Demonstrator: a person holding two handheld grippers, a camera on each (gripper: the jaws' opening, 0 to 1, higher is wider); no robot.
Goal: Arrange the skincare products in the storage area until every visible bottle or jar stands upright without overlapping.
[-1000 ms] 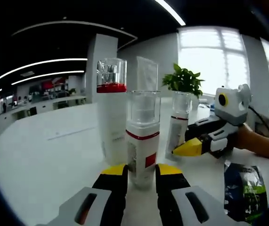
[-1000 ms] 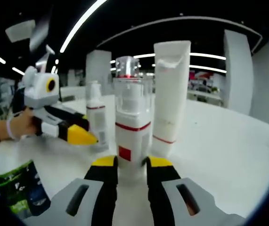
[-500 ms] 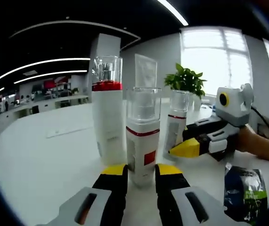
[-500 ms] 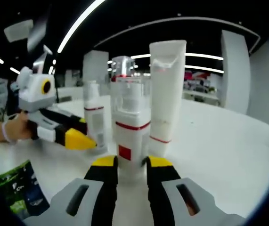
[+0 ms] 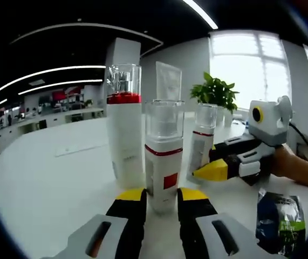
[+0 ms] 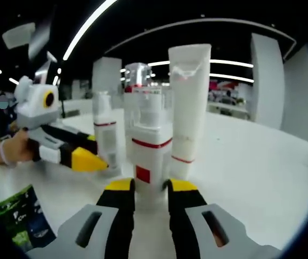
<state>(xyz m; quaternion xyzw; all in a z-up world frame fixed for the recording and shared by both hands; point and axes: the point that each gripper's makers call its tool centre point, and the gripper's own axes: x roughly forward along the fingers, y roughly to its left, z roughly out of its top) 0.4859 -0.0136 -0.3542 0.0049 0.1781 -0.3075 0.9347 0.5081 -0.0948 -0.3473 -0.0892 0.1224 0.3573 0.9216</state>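
Note:
Four products stand upright and apart on the white table (image 5: 46, 183). They are a red-banded pump bottle (image 5: 163, 156) (image 6: 150, 154), a tall red-collared bottle (image 5: 123, 127) (image 6: 137, 75), a white tube (image 5: 169, 81) (image 6: 189, 108) and a small clear-capped bottle (image 5: 202, 143) (image 6: 105, 141). My left gripper (image 5: 163, 195) is open, and the red-banded bottle shows in the gap between its jaws. My right gripper (image 6: 151, 186) is open too and frames the same bottle from another side. Each gripper's yellow tip sits beside the small bottle: the right gripper (image 5: 210, 164) and the left gripper (image 6: 97, 154).
A dark green packet (image 5: 278, 221) (image 6: 19, 216) lies flat on the table near the hands holding the grippers. A potted plant (image 5: 213, 91) stands behind the bottles. Open table surface stretches to the left in the left gripper view and to the right in the right gripper view.
Both cameras have drifted slightly. The four products stand as before, and both grippers keep the same jaw gap.

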